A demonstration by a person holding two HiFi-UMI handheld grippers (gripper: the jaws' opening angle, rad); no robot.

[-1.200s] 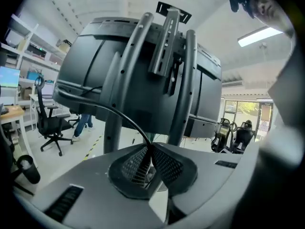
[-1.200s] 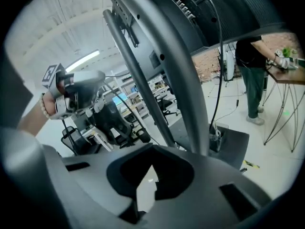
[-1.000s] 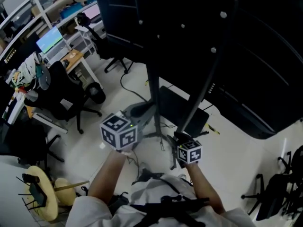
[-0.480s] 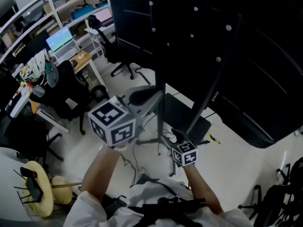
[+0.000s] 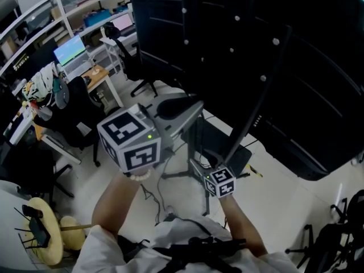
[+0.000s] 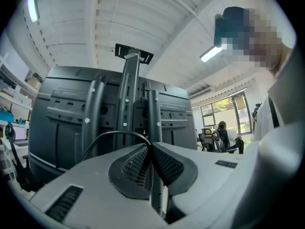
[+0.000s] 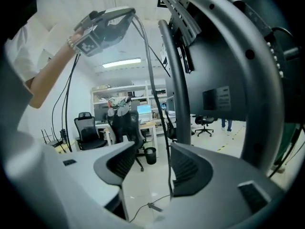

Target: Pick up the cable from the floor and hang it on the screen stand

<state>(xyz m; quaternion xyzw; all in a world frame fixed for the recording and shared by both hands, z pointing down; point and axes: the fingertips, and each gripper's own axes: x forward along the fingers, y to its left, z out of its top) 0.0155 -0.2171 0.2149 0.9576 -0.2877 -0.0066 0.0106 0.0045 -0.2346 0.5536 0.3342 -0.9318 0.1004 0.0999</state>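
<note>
Stand close: your left gripper (image 6: 151,151) is raised on a lifted arm, jaws pinched shut on the cable (image 6: 112,134), right up against the screen stand (image 6: 127,94) posts. Open floor (image 5: 278,209) lies to the right. Your right gripper (image 7: 150,168) sits low, its wide jaws closing with the cable running between them.

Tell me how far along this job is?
Done: the thin black cable is lifted, pinched in the left hand-held gripper. In hand: the jaws of the right hand-held gripper are closing around its lower run, not gripping yet. Left: its end lies on the pale floor; it isn't hung on the black screen stand yet.
</note>
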